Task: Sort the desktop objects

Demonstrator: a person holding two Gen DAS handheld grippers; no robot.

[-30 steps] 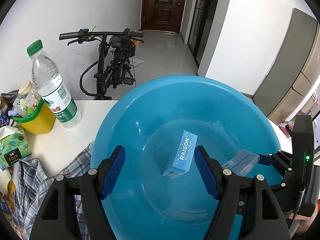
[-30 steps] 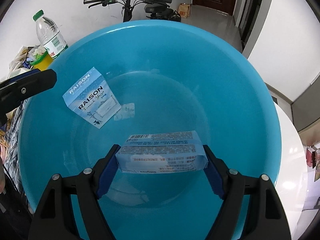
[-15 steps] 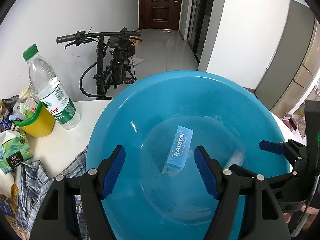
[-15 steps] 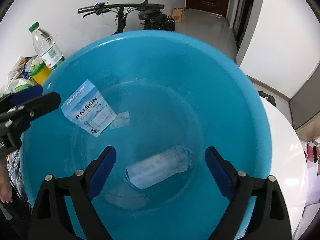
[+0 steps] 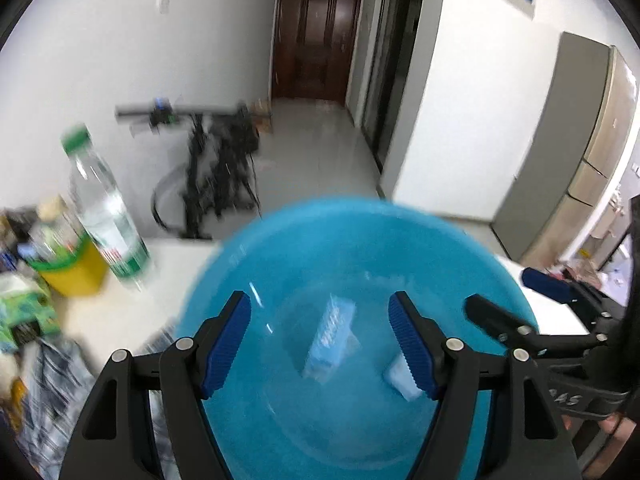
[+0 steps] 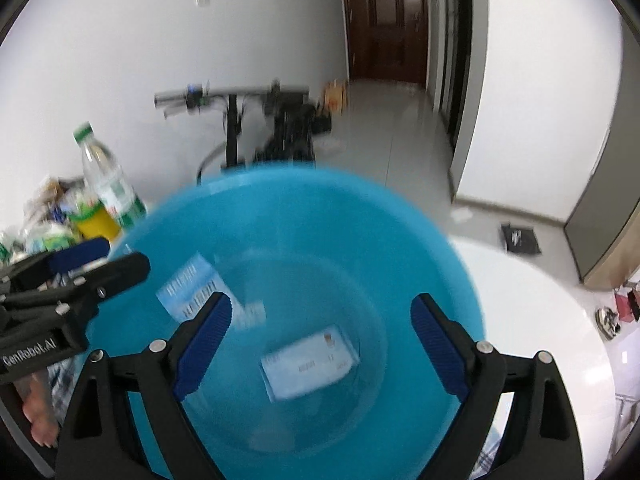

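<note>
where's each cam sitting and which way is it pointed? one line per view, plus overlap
Left wrist: sits on the left tool, above the blue basin, looking forward and down past its open fingers; the right tool and a fingertip show at right.
Right wrist: sits on the right tool, above the basin, angled down into it, fingers open; the left tool and part of a hand show at left.
Shared: basin, both pale blue boxes inside it, water bottle, bicycle, brown door.

Both wrist views above basin (image 5: 400,232)
</note>
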